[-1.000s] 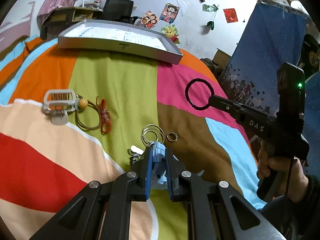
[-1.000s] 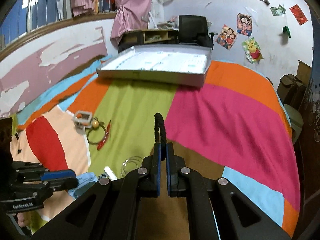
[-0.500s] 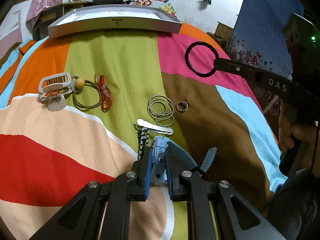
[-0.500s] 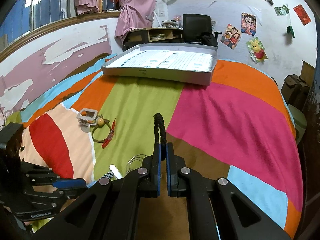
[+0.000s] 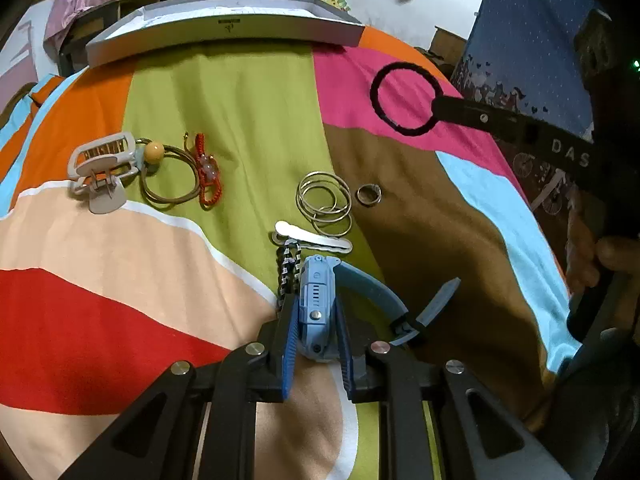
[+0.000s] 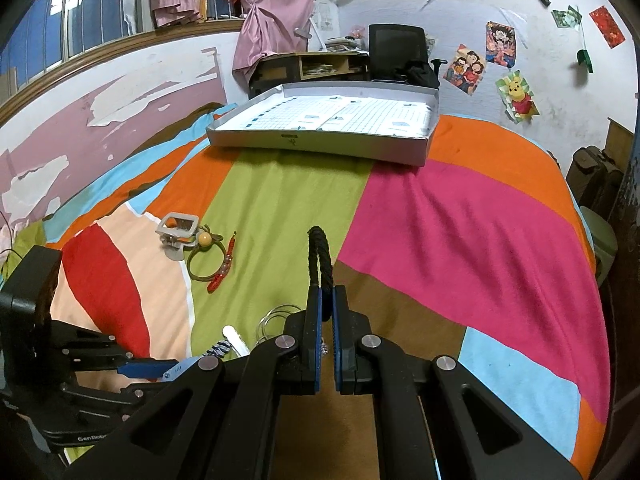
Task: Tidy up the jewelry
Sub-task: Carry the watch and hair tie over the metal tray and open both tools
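My left gripper (image 5: 316, 300) is low over the striped bedspread with a blue watch (image 5: 316, 308) between its pads. Its jaws are opening, and the watch's sides still lie against the pads. The watch strap (image 5: 372, 292) trails to the right on the cloth. My right gripper (image 6: 327, 292) is shut on a black hair tie (image 6: 320, 256), whose loop stands up from the pads. In the left wrist view the black hair tie (image 5: 404, 98) hangs as a ring above the pink stripe. A grey tray (image 6: 320, 146) lined with white gridded paper lies at the far end of the bed.
On the bedspread lie a beige claw clip (image 5: 102, 164), a brown bead hair tie (image 5: 168, 184), a red bracelet (image 5: 208, 180), silver bangles (image 5: 324, 200), a small ring (image 5: 369, 194), a white hair clip (image 5: 312, 238) and a black-and-white chain (image 5: 289, 272). A hand (image 5: 592, 260) grips the right tool.
My left gripper has sunk toward the bedspread with the watch and tipped further down, and its jaws have widened a little. The right gripper has kept still with the hair tie.
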Available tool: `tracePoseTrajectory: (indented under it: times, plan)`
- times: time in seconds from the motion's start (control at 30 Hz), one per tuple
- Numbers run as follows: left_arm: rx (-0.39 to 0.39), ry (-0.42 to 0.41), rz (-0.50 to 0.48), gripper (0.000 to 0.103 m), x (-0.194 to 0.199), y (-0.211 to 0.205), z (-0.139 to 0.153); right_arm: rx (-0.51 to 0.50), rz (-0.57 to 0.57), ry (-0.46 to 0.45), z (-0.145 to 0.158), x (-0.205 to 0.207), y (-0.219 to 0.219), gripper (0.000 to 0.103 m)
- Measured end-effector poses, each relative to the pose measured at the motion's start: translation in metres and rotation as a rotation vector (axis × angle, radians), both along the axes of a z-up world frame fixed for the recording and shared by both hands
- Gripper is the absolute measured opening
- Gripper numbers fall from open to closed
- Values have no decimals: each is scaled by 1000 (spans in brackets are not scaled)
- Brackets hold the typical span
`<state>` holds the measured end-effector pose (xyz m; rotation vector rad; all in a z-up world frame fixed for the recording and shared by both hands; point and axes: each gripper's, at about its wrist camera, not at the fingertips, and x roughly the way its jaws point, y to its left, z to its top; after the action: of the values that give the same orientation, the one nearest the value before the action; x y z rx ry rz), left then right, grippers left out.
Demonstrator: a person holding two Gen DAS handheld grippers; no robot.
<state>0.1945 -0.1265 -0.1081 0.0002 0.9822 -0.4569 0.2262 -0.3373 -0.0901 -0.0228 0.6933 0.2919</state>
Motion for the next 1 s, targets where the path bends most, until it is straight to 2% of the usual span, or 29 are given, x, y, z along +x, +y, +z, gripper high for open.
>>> tracePoseTrajectory:
  times: [0.13, 0.33, 0.47, 0.6, 0.8, 1.0]
  plan:
    - [-45, -5, 39, 17, 8, 10, 17, 18, -7, -9, 1, 0, 0, 5]
    - [-116, -108, 162, 17, 40, 33, 63, 92, -51, -86, 21, 8, -7, 5]
    - [-143, -193, 268, 17, 85, 47, 96, 159, -91, -169, 43, 28, -13, 5]
    - [-172, -270, 353, 17, 139, 58, 122, 242, -128, -226, 61, 68, -13, 5]
    - [-170, -308, 395, 17, 213, 56, 128, 292, -139, -253, 63, 132, 0, 5]
    - [-111, -244, 399, 18, 254, 51, 102, 352, -141, -207, 41, 185, 7, 5]
